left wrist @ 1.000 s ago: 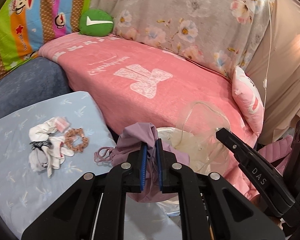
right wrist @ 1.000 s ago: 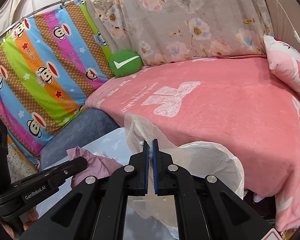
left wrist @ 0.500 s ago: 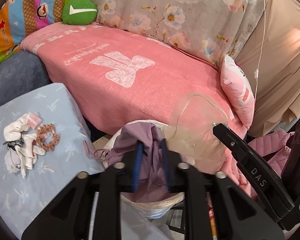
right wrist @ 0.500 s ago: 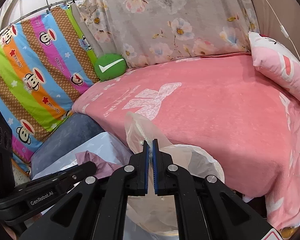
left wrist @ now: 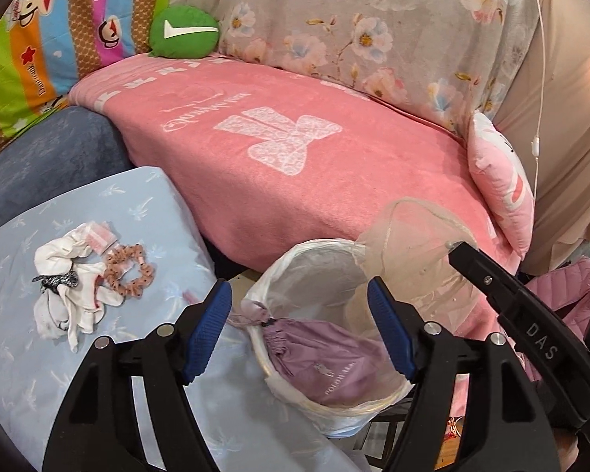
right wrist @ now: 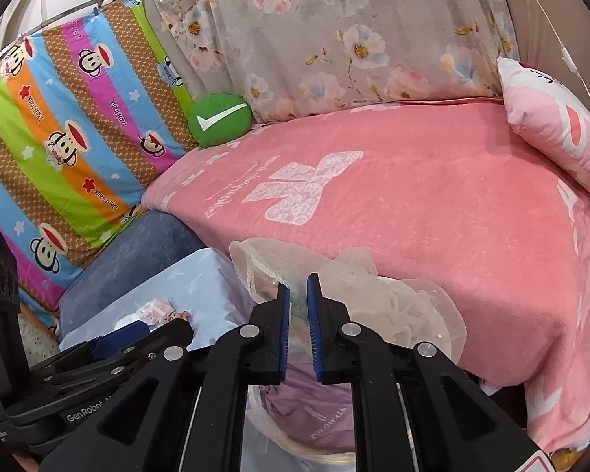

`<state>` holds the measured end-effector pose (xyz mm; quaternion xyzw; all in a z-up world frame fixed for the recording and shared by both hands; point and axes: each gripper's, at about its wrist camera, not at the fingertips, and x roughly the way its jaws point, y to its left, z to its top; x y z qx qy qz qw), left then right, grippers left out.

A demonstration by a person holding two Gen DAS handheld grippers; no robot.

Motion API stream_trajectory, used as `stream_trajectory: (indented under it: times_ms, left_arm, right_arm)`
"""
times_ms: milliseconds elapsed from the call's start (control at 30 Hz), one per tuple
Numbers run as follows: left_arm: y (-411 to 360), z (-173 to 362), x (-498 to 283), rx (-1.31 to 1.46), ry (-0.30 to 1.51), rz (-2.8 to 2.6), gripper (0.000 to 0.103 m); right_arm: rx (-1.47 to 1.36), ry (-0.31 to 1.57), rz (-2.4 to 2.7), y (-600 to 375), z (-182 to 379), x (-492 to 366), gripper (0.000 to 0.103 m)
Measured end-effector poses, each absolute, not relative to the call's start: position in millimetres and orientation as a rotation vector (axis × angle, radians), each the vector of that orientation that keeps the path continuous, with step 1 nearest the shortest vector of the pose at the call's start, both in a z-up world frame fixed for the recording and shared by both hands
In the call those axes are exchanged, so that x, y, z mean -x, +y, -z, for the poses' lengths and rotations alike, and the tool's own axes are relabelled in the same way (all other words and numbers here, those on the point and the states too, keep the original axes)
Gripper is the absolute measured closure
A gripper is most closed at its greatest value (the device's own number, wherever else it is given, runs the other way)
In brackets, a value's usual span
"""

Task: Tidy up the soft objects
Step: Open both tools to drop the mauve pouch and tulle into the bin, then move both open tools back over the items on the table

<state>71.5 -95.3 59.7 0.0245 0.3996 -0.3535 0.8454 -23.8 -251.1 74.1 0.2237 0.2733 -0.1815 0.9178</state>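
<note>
Two views. Left wrist: left gripper point(left wrist: 299, 328) jaws just opened wide, nothing gripped; purple cloth point(left wrist: 321, 354) below, inside lined basket point(left wrist: 295, 263), drawstring over rim, could snag and slide out. Socks point(left wrist: 69, 275), scrunchie point(left wrist: 129, 271) far left, barely glimpsed elsewhere. Right wrist: right gripper point(right wrist: 298, 310) jaws just parted slightly around mesh bag point(right wrist: 358, 291); grip unclear, bag may drop.

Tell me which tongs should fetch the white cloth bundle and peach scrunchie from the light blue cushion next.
Left. The left tongs, just opened, stand empty over the lilac drawstring pouch in the lined bin, beside the white cloth bundle and peach scrunchie. The right tongs remain at the sheer mesh bag, jaws just parting.
</note>
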Motion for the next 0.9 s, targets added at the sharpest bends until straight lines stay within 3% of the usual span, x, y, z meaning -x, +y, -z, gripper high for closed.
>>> stream_trajectory:
  times_ms: [133,900]
  left_arm:
    - [-84,-56,-76,-0.035,0.847,0.711,0.035]
    - [-39,-47,-90,0.005,0.839,0.594,0.035]
  right_arm:
    - [-0.461,0.566,0.369,-246,-71,21,0.073]
    - [-0.409,0.625,0.273,-198,-61,-8,0.067]
